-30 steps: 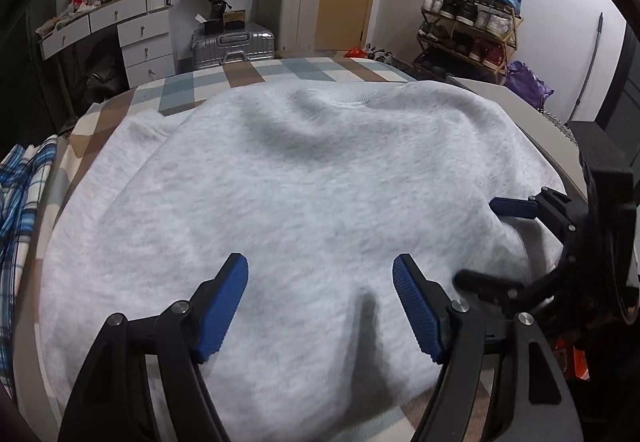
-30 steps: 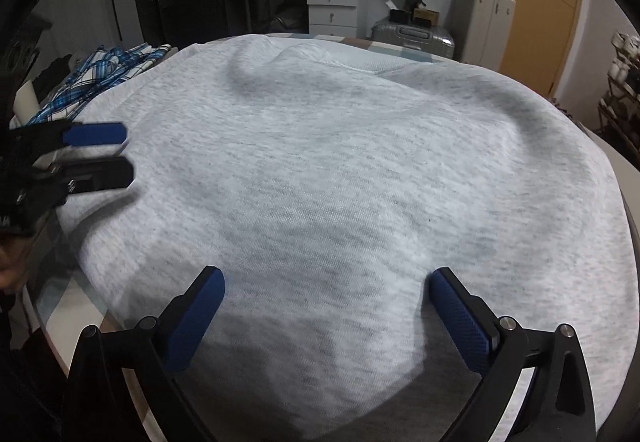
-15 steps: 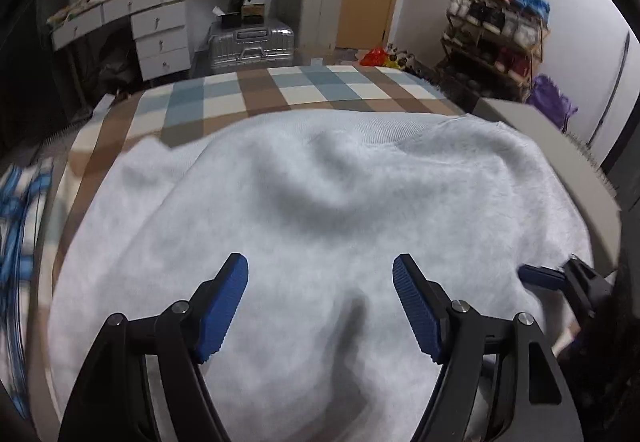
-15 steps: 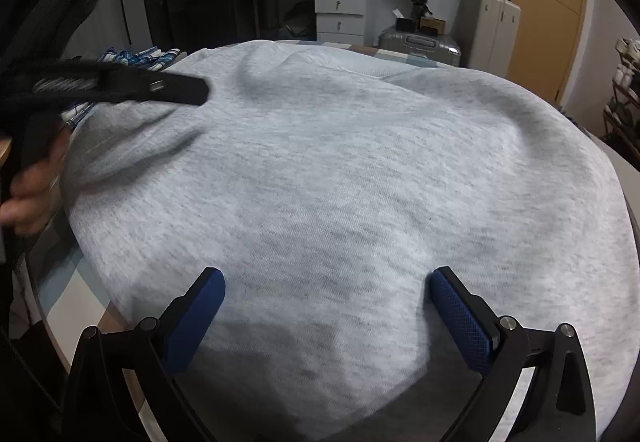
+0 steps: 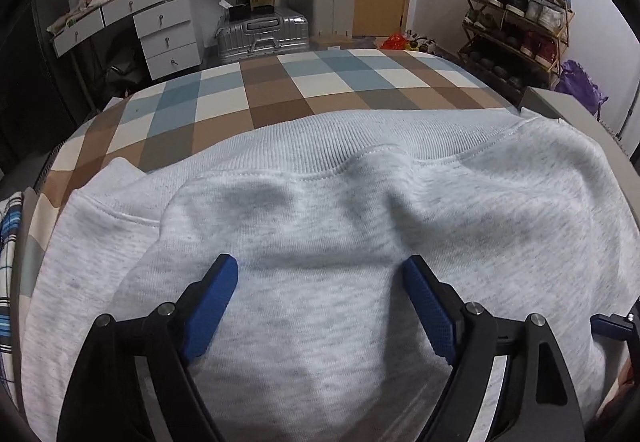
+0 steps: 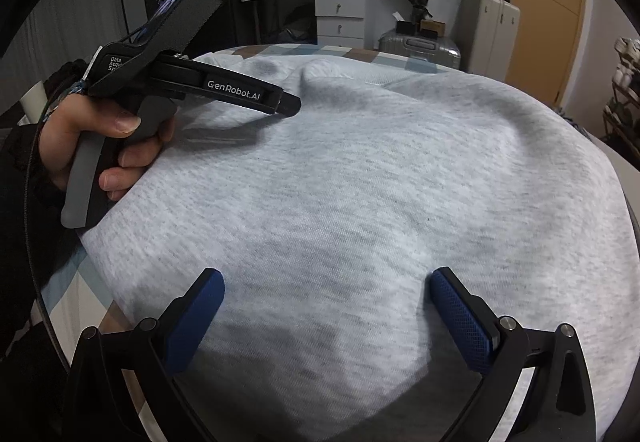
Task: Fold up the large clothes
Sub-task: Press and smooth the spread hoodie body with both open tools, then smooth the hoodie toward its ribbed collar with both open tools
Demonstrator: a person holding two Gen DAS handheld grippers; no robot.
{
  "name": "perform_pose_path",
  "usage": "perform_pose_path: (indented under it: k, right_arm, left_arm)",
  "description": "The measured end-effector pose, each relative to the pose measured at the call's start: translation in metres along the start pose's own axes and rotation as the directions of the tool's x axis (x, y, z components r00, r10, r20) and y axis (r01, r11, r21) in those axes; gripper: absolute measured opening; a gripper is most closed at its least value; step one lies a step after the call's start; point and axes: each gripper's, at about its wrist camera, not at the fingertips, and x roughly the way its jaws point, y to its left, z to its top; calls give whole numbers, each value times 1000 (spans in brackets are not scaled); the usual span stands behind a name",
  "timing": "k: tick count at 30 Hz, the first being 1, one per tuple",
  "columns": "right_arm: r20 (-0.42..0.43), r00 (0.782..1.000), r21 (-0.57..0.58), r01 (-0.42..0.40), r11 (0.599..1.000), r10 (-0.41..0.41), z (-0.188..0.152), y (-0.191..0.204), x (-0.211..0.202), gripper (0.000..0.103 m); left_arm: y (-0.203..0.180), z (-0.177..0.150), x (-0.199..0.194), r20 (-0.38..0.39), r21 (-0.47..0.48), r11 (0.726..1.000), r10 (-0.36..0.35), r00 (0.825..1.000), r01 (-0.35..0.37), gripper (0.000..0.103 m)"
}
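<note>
Grey sweatshirt (image 5: pixel 340 242) lies spread flat on the bed, over the checked cover (image 5: pixel 280 90); ribbed hem (image 5: pixel 320 150) at the far side in the left wrist view.

Left gripper (image 5: pixel 320 282): fingers (image 5: pixel 212 306) wide apart and opening. Fabric lies below and between them; pads do not press on it, nothing held. In the right wrist view it hangs over the garment's left part, held by a hand (image 6: pixel 100 154).

Right gripper (image 6: pixel 326 294): fingers (image 6: pixel 460 322) spread wide, low over the near part of the sweatshirt. Cloth between them, not pinched. Nothing gripped.
</note>
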Motion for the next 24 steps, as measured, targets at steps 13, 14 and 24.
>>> perform_pose_path:
  k: [13, 14, 24]
  right_arm:
    - [-109, 979, 65, 180, 982, -172, 45, -20, 29, 103]
    - [-122, 978, 73, 179, 981, -169, 46, -20, 29, 103]
    - [-127, 977, 135, 186, 973, -169, 64, -57, 19, 103]
  left_arm:
    - [5, 3, 0, 11, -27, 999, -39, 999, 39, 81]
    - [6, 3, 0, 13, -31, 998, -45, 999, 45, 81]
    - [7, 3, -1, 21, -39, 997, -62, 998, 63, 82]
